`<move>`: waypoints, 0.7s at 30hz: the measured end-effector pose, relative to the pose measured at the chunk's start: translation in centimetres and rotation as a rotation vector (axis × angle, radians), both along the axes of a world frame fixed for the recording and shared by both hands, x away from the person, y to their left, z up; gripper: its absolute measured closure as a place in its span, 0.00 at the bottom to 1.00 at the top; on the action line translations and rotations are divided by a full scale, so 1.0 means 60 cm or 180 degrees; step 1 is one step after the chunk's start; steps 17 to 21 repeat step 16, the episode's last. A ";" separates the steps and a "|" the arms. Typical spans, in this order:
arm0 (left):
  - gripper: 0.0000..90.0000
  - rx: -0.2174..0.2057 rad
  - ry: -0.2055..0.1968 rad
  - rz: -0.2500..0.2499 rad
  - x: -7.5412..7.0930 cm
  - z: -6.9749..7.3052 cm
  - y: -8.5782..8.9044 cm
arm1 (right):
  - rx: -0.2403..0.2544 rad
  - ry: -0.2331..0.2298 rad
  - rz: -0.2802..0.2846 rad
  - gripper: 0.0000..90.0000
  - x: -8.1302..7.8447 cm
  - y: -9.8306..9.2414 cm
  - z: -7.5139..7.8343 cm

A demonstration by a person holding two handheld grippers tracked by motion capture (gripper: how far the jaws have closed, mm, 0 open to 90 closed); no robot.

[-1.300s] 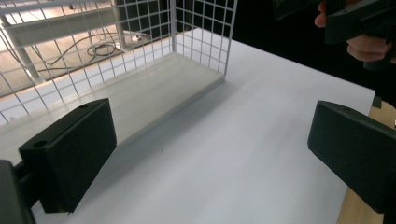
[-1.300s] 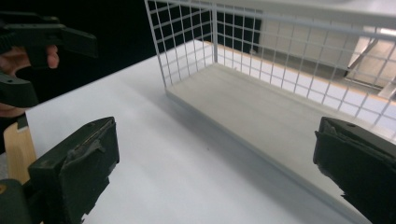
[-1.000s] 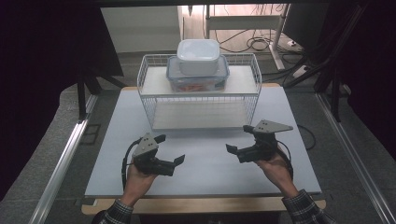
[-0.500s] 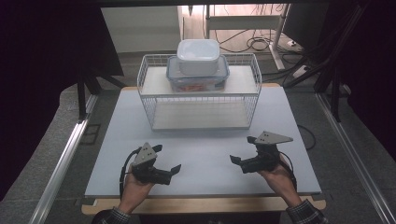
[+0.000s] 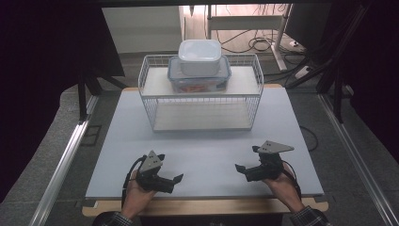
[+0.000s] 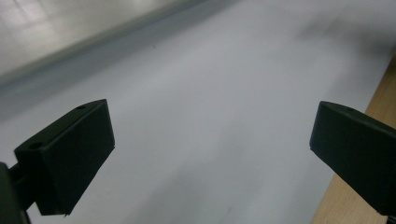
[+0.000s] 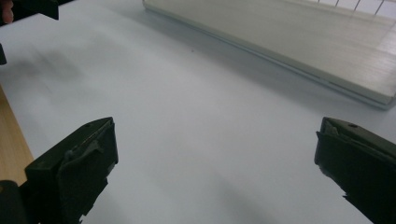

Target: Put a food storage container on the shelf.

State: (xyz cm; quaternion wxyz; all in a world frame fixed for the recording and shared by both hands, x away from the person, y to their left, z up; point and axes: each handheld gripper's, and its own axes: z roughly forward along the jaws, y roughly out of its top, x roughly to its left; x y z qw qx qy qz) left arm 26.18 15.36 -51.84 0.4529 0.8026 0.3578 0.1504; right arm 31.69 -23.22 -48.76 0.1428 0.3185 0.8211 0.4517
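A white rectangular table top [image 5: 202,150] is lying in front of the person, and a white wire two-level rack [image 5: 202,101] is standing at its far middle. A clear lidded plastic food box [image 5: 199,80] is sitting on the rack's upper shelf, with a smaller white plastic tub [image 5: 200,56] resting on it. Near the front edge, well apart from the rack, the left gripper [image 5: 170,180] is sitting left and the right gripper [image 5: 243,170] right, facing each other

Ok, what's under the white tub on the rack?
The white tub sits on a clear blue-rimmed box on the rack. Something orange shows inside the box; the tub covers the lid's middle.
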 end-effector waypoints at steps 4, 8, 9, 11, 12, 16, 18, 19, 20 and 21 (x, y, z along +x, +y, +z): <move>0.00 0.0115 0.0120 -0.0048 0.005 -0.013 -0.005 | -0.0081 0.0037 -0.0014 0.00 0.005 -0.001 -0.014; 0.00 0.0171 0.0253 -0.0077 0.010 -0.023 -0.006 | -0.0135 0.0139 -0.0013 0.00 0.009 0.000 -0.028; 0.00 0.0182 0.0269 -0.0076 0.011 -0.024 -0.006 | -0.0159 0.0158 -0.0011 0.00 0.010 0.001 -0.031; 0.00 0.0189 0.0278 -0.0075 0.011 -0.024 -0.006 | -0.0199 0.0178 -0.0012 0.00 0.011 0.002 -0.035; 0.00 0.0187 0.0277 -0.0075 0.011 -0.024 -0.006 | -0.0217 0.0171 -0.0012 0.00 0.011 0.002 -0.035; 0.00 0.0198 0.0278 -0.0058 0.013 -0.025 -0.007 | -0.0245 0.0149 -0.0012 0.00 0.011 0.003 -0.036; 0.00 0.0198 0.0278 -0.0058 0.013 -0.025 -0.007 | -0.0245 0.0149 -0.0012 0.00 0.011 0.003 -0.036; 0.00 0.0198 0.0278 -0.0058 0.013 -0.025 -0.007 | -0.0245 0.0149 -0.0012 0.00 0.011 0.003 -0.036; 0.00 0.0198 0.0278 -0.0058 0.013 -0.025 -0.007 | -0.0245 0.0149 -0.0012 0.00 0.011 0.003 -0.036; 0.00 0.0198 0.0278 -0.0058 0.013 -0.025 -0.007 | -0.0245 0.0149 -0.0012 0.00 0.011 0.003 -0.036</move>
